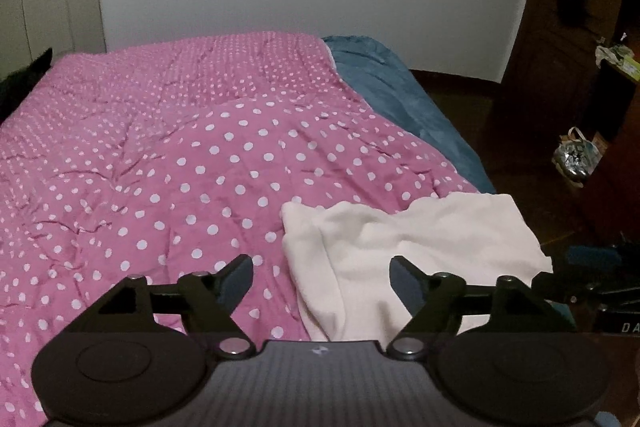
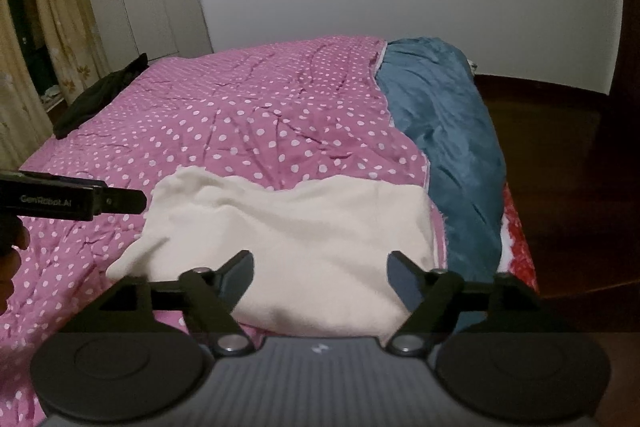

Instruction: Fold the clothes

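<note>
A cream-white fleece garment lies loosely folded on the pink polka-dot quilt, near the bed's front right corner. My left gripper is open over the garment's left edge, with nothing pinched between its pads. My right gripper is open too, hovering above the near edge of the garment, and its pads stand clear of the cloth. The left gripper's body reaches in from the left of the right wrist view, with a hand below it.
A teal blanket runs along the bed's right side, with red patterned cloth below it. A black garment lies at the bed's far left edge. Dark wooden furniture and a bag stand to the right.
</note>
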`<state>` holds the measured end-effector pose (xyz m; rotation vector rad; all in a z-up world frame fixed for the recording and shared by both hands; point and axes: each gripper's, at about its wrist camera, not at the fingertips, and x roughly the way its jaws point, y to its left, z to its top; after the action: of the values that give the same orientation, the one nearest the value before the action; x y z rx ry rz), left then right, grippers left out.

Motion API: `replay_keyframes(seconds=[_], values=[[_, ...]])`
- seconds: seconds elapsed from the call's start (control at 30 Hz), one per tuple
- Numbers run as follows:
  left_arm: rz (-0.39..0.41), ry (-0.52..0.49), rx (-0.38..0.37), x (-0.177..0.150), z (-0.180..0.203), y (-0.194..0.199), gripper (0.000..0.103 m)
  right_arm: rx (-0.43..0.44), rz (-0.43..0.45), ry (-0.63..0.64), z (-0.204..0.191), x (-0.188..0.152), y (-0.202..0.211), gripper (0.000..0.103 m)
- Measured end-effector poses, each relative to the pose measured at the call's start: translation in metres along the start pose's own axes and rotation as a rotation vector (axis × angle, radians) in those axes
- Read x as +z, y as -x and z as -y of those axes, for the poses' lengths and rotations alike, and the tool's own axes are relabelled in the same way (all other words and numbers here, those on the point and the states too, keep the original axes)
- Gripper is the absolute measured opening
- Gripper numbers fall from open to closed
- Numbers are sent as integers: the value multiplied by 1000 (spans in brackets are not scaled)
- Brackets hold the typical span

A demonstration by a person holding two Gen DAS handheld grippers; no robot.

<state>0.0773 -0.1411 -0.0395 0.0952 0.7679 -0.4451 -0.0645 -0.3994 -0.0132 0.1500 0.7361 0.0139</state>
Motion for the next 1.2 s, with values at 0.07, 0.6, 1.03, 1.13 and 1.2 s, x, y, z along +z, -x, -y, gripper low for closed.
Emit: replay_keyframes(seconds=[0.07,0.6,1.03,1.13,1.2], values=[[5,-8,0,-3,1,4,85,-2,1,0,-3,-3,2,81],[44,-40,16,-28,8,37,103,-110,22,0,-37,-20,24,103],[86,-9,35,-43,7,56,103,-189,-2,-21,-53,-32,32,103],[81,3,35,-44,6,58,103,-184,-8,-43,-55,-33,34,103],[78,5,41,-46,6,59,103,-177,-10,-54,-56,-35,34,103]])
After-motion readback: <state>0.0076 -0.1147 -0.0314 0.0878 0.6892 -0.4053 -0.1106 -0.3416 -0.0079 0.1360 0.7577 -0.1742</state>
